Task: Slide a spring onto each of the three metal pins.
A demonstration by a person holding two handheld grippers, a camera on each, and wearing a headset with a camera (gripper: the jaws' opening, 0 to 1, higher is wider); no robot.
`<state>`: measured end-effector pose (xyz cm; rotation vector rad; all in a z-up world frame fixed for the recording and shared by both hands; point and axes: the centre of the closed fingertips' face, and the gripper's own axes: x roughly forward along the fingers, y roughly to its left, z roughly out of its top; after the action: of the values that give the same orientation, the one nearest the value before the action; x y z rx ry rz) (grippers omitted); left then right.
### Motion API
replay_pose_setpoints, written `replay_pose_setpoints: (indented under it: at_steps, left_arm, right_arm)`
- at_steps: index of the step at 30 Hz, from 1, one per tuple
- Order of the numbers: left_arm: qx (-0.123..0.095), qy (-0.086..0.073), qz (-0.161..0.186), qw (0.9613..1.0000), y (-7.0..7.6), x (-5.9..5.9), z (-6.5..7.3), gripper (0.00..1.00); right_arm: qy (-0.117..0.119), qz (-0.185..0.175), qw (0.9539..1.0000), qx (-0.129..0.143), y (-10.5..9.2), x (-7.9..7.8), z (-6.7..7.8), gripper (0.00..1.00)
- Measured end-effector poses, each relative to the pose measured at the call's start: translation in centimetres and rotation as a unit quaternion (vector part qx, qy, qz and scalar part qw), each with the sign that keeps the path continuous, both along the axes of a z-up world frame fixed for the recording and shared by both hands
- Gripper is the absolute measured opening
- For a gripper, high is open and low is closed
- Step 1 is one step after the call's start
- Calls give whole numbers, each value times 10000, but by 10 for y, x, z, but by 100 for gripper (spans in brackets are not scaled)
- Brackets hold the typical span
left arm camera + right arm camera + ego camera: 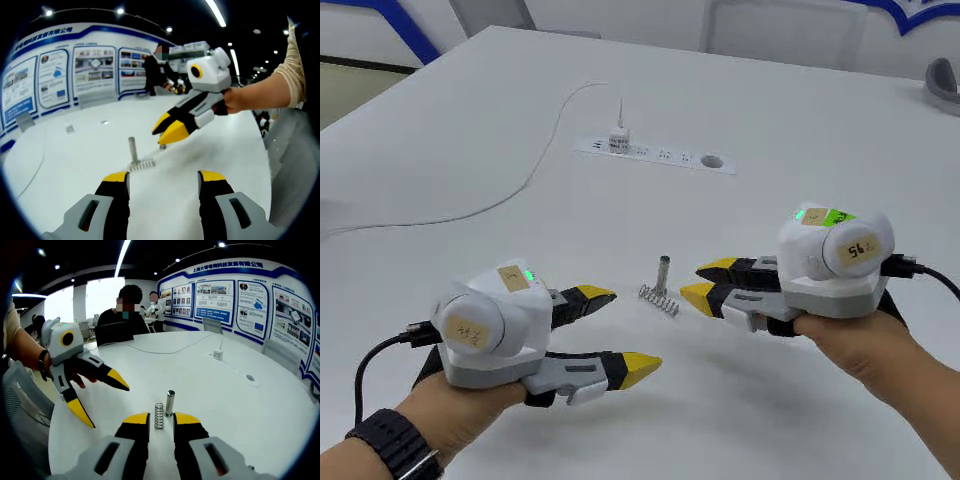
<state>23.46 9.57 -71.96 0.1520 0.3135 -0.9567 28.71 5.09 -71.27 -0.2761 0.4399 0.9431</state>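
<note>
One short metal pin (662, 272) stands upright on the white table (470, 120). A small spring (658, 300) lies flat at its foot. My left gripper (617, 332) is near the front left, open wide and empty, pointing toward the spring. My right gripper (705, 282) comes in from the right with a narrow gap between its yellow tips, just right of the spring. In the right gripper view the spring (159, 416) and pin (170, 402) sit just ahead of the jaws (161, 416). In the left gripper view the pin (132, 149) and spring (141, 163) lie ahead of my left gripper (164, 176).
A white power strip (655, 155) with a plugged-in charger (619, 138) and a thin cable (535, 170) lies farther back on the table. People (122, 315) sit at the table's far side. A grey object (942, 85) rests at the far right edge.
</note>
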Motion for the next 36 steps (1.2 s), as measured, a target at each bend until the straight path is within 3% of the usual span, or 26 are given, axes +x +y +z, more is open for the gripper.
replay_pose_setpoints:
  at_steps: [22,36]
  left_arm:
    - [35,62,97,9999,9,5,-7,55]
    - [36,73,134,9999,11,5,-7,54]
  right_arm:
    - [285,9,9989,-381,14,4,-42,19]
    - [478,-23,9982,-356,15,4,-52,17]
